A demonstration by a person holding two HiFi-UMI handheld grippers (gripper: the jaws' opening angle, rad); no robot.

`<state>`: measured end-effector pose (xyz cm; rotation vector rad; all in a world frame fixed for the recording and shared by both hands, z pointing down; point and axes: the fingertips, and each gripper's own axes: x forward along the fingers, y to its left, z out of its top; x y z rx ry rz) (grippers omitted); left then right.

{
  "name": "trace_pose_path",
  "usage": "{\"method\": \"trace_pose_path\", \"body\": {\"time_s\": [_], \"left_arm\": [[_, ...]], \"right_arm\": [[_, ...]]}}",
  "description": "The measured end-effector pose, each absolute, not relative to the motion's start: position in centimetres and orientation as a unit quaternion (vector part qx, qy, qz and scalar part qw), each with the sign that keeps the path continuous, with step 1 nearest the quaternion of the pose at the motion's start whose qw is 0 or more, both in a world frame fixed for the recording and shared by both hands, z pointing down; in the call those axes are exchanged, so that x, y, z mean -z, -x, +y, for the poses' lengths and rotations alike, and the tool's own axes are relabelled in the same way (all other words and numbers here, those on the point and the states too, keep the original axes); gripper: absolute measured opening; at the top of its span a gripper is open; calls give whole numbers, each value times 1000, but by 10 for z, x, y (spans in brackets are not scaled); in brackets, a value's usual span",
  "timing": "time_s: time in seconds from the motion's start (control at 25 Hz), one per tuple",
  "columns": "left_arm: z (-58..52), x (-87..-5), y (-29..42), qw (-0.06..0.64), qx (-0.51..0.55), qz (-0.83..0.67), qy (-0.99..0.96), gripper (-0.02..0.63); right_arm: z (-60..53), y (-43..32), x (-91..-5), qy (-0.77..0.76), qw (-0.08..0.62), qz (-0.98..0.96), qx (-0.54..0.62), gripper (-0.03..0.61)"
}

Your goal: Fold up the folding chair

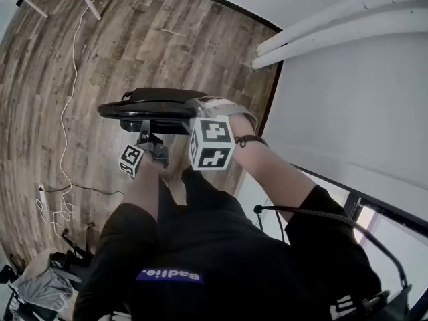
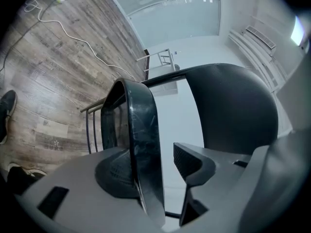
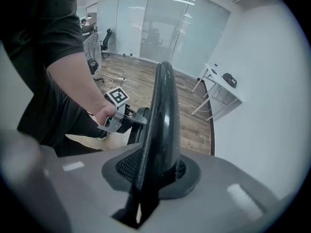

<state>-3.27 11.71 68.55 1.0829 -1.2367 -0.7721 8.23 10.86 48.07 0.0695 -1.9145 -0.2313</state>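
The chair [image 1: 152, 110] is lying edge-on at the centre of the head view, long axis running left to right, the right gripper [image 3: 154, 170] clamping its thin panel at right while the left gripper [image 2: 158, 166] is straddling the edge, fingers apart
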Motion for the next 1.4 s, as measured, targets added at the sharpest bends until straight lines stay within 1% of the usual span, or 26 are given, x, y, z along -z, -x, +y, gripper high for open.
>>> {"method": "trace_pose_path", "body": {"time_s": [0.36, 0.52, 0.8, 1.08, 1.4], "left_arm": [[82, -670, 36, 616, 334, -549, -456, 230], [69, -664, 32, 623, 316, -537, -473, 231], [70, -663, 29, 623, 313, -541, -470, 230], [74, -665, 30, 619, 284, -552, -481, 230], [65, -665, 24, 613, 264, -562, -488, 196]], "right_arm": [[114, -80, -477, -30, 573, -812, 109, 67], [117, -79, -477, -30, 569, -815, 103, 69], [114, -81, -476, -16, 573, -814, 98, 71], [117, -77, -476, -20, 569, -817, 88, 72], [105, -82, -471, -25, 567, -819, 91, 71]]}}
